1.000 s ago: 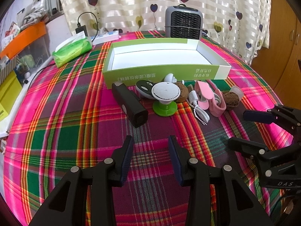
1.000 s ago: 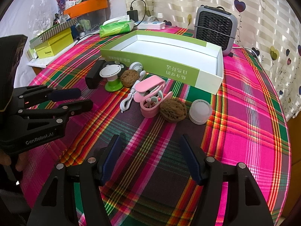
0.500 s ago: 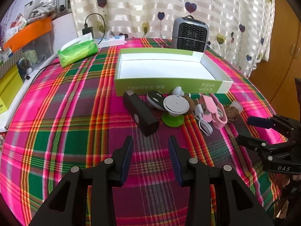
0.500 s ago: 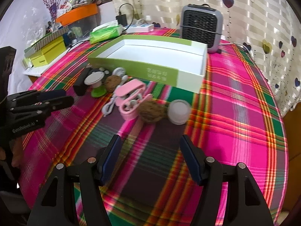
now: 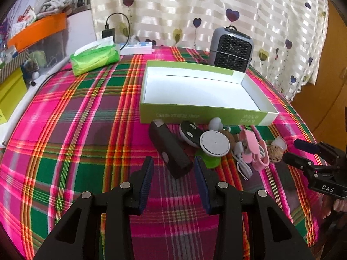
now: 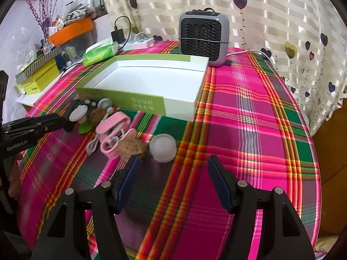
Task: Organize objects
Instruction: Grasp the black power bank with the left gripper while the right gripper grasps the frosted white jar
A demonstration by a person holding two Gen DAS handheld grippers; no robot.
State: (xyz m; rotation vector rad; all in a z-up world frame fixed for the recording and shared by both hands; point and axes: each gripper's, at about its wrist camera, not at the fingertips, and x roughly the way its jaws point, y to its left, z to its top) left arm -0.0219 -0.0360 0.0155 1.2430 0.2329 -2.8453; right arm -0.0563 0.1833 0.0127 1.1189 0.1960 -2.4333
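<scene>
While both tongs hover over the plaid cloth (image 5: 71,117) with jaws apart and nothing between them, the green tray (image 5: 203,111) lies ahead of them, its white inside bare. A grey heater (image 6: 203,40) stands just behind the tray's far edge, and a green tissue pack (image 5: 95,57) sits well off to the left of it.

The left gripper (image 5: 173,175) points at a black block (image 5: 170,149), whose near end lies just ahead of the gap between the fingers, apart from both. Just right of the block are a white disc on a green base (image 5: 214,145) and, behind that, a black-and-white oval gadget (image 5: 189,132), close against the tray's front wall.

Farther right, a pink case (image 6: 112,134) lies open with a white cable (image 6: 93,145) trailing from it. A brown walnut (image 6: 132,147) touches the case, close ahead of the right gripper's (image 6: 172,177) left finger. A frosted round lid (image 6: 163,144) sits just beside the walnut, straight ahead of the right gripper's gap and clear of both fingers. A second walnut (image 6: 96,113) lies between the disc and the case.
</scene>
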